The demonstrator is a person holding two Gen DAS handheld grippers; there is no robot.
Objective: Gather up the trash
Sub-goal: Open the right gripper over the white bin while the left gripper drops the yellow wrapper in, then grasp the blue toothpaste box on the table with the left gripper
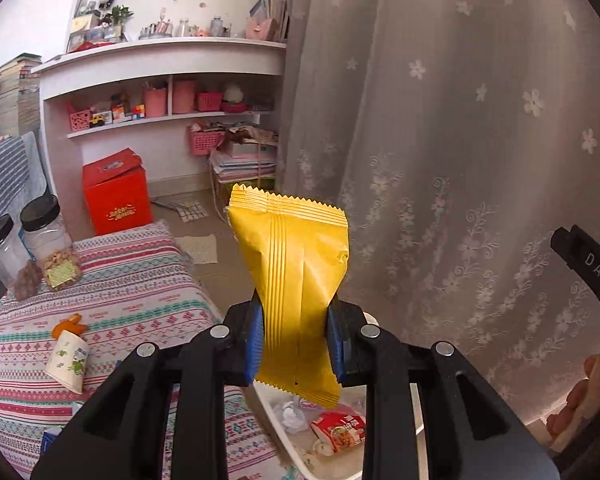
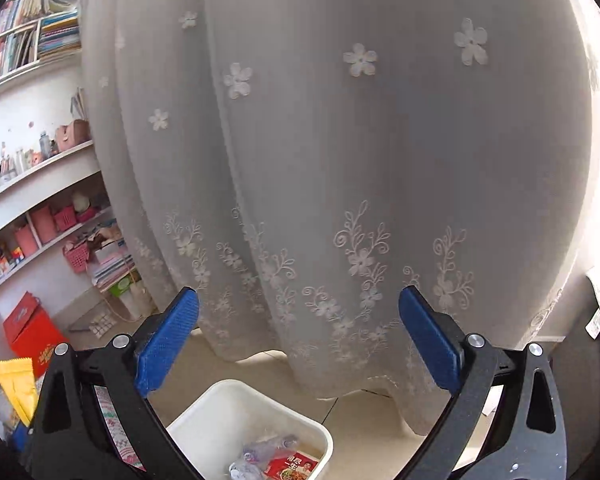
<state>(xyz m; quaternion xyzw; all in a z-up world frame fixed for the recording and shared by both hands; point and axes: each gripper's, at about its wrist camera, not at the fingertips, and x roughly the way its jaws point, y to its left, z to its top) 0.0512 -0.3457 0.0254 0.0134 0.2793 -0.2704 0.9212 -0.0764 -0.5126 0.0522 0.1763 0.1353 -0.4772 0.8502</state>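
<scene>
While each camera looks along its own fingers, the two views overlap only at the bin and the wrapper.

Left wrist view, hidden parts: the lower end of the yellow wrapper (image 1: 296, 276) hangs in front of the white bin (image 1: 278, 432), whose far side is cut off by the black frame of the left gripper (image 1: 295, 344); the writing on the red packet (image 1: 342, 432) inside the bin is too small to read.
Left wrist view, fingers: the blue pads (image 1: 255, 344) are drawn narrow and pinch the wrapper by its lower half, so it stands upright above the bin.
Left wrist view, only here: a patterned bedspread (image 1: 132, 292) carrying two black-lidded jars (image 1: 48, 240), an orange scrap (image 1: 69, 325) and a white printed packet (image 1: 67, 360); a red box (image 1: 116, 196) on the floor below the shelves (image 1: 160, 60).
Right wrist view, hidden parts: the wrapper shows only as a yellow sliver at the left edge, half behind the frame; the bin's near side is cut off by the picture's bottom edge.
Right wrist view, fingers: the right gripper (image 2: 298, 340) stands wide apart, holding and touching nothing, above the bin.
Right wrist view, only here: the bin's full far rim, the curtain (image 2: 340, 160) hem meeting the floor, and crumpled clear plastic (image 2: 260, 452) beside the red packet.
</scene>
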